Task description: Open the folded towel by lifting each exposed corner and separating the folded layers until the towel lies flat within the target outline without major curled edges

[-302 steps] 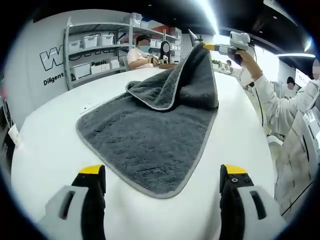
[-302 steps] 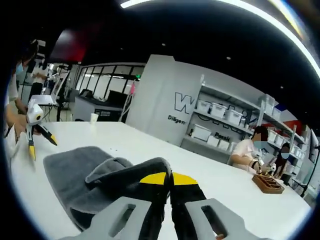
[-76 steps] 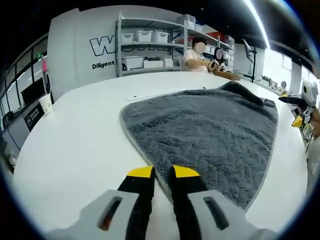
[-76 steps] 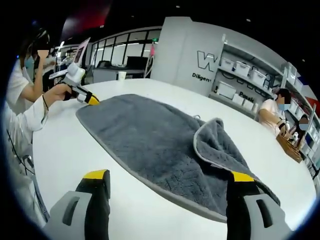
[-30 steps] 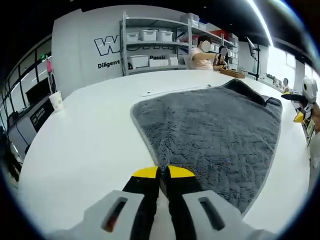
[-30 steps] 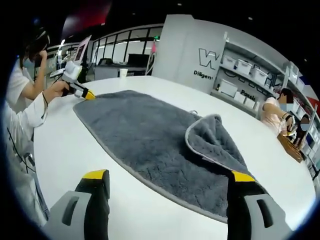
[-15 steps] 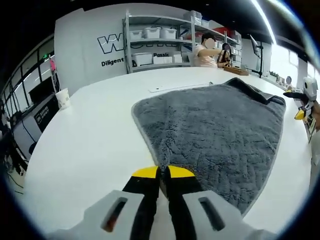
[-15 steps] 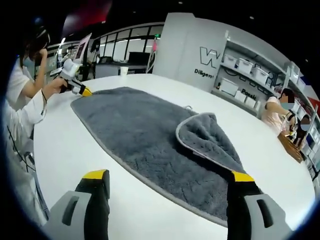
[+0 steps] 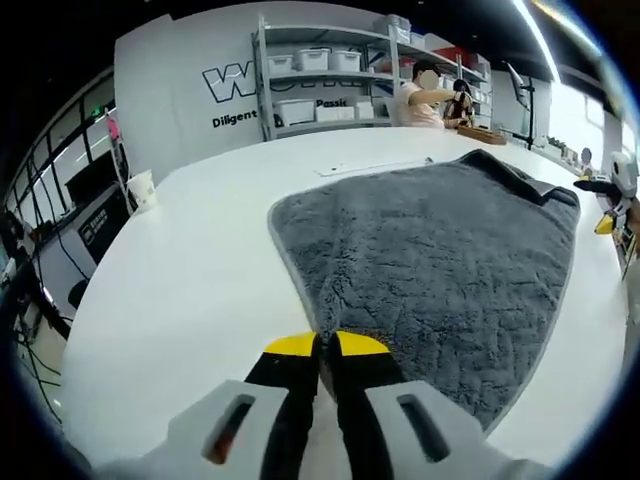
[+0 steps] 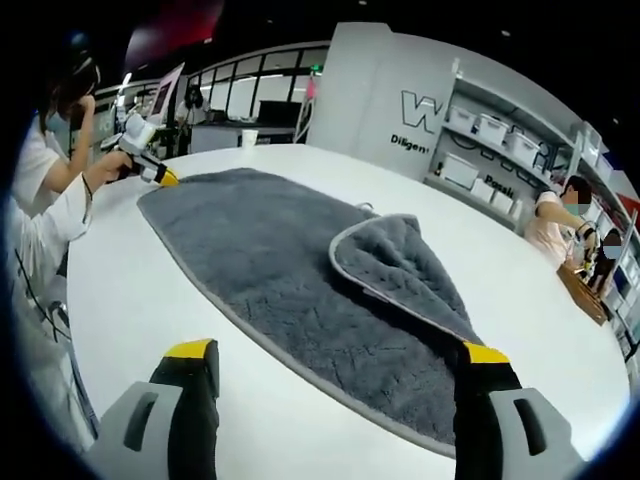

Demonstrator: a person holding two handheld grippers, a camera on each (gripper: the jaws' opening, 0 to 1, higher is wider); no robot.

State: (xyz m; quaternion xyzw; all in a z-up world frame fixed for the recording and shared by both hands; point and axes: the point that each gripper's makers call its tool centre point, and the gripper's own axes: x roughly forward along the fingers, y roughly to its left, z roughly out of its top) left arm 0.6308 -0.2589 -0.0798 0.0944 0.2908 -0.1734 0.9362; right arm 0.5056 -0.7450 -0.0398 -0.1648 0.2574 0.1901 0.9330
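The left tongs (image 9: 325, 345) are pinched shut on the near corner of the towel (image 9: 440, 250), at 6 o'clock in the left gripper view. The right tongs (image 10: 335, 355) stand wide, holding nothing. The grey towel lies on the white table (image 10: 150, 300), mostly spread, with one corner flap (image 10: 395, 262) folded over toward 2 o'clock. It looks soft, plush and limp, so that flap's pale hem seems the best hold

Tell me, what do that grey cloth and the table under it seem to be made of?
The towel looks like plush microfibre or terry: a fuzzy, matted pile with a paler stitched edge. The table looks like smooth white laminate or a painted top, faintly glossy; the exact material can't be told.
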